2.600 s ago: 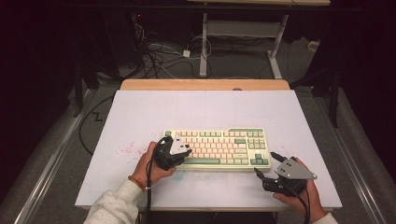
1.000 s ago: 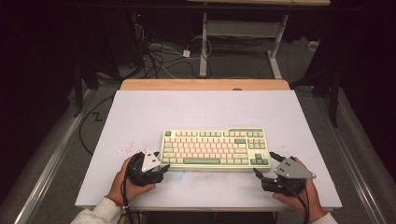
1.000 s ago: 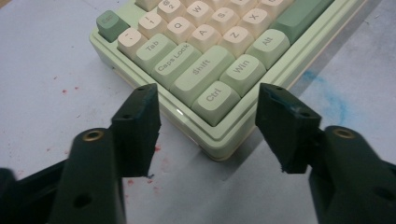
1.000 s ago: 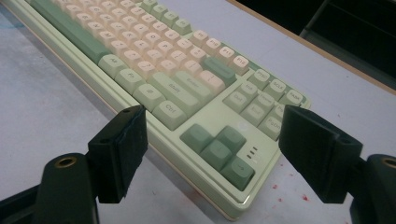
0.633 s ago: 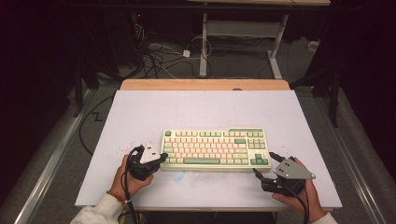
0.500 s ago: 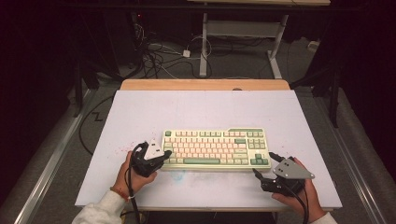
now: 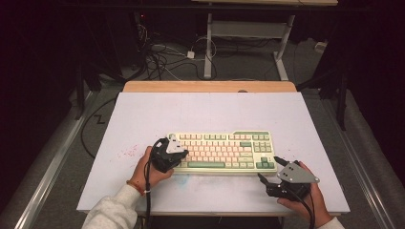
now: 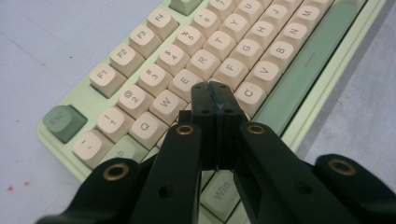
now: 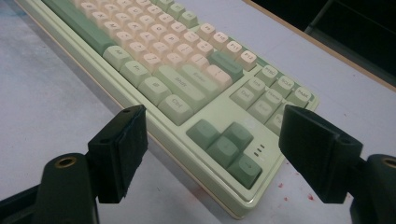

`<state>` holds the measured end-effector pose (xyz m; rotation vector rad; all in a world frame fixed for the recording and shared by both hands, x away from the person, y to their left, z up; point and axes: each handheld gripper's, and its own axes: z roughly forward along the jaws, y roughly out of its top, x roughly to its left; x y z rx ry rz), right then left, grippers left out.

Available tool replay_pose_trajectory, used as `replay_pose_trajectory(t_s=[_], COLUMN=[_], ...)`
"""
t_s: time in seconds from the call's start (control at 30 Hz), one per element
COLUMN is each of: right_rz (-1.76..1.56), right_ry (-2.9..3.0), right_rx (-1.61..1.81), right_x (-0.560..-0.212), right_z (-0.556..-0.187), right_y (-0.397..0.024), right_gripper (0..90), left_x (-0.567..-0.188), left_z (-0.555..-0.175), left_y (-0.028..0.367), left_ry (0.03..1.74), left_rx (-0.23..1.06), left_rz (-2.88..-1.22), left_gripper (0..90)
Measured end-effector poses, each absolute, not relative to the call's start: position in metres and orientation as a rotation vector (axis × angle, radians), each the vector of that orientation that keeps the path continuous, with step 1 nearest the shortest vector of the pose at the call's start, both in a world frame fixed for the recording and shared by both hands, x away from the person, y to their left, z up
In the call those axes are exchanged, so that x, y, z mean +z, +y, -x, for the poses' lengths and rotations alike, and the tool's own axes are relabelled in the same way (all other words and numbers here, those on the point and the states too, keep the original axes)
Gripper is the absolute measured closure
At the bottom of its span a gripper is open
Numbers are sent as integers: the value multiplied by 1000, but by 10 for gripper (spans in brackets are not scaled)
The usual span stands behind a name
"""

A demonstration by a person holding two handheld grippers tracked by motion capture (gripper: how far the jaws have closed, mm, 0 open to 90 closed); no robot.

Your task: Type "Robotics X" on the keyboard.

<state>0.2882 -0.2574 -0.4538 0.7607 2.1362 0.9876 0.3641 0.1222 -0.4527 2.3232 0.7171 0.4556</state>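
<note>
High view: keyboard (image 7: 222, 151) lies mid-surface (image 7: 210, 112); left gripper (image 8: 214, 95), fingers closed w/ nothing held, hovers over the D key area, so press straight down w/ tip centred on one key; right gripper (image 9: 212, 154) waits w/ fingers open.
</note>
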Motion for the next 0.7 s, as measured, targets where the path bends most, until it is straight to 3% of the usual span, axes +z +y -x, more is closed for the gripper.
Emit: replay_pose_trajectory(t_s=[0.7], right_rz=[-753], right_ry=[2160], right_rx=[967], right_x=[-456], right_z=[-289], right_y=[-256], right_gripper=[242], left_x=[-456], left_z=[-377], left_y=[113], left_ry=[725], left_rx=[465], left_rz=[-2380], left_gripper=[869])
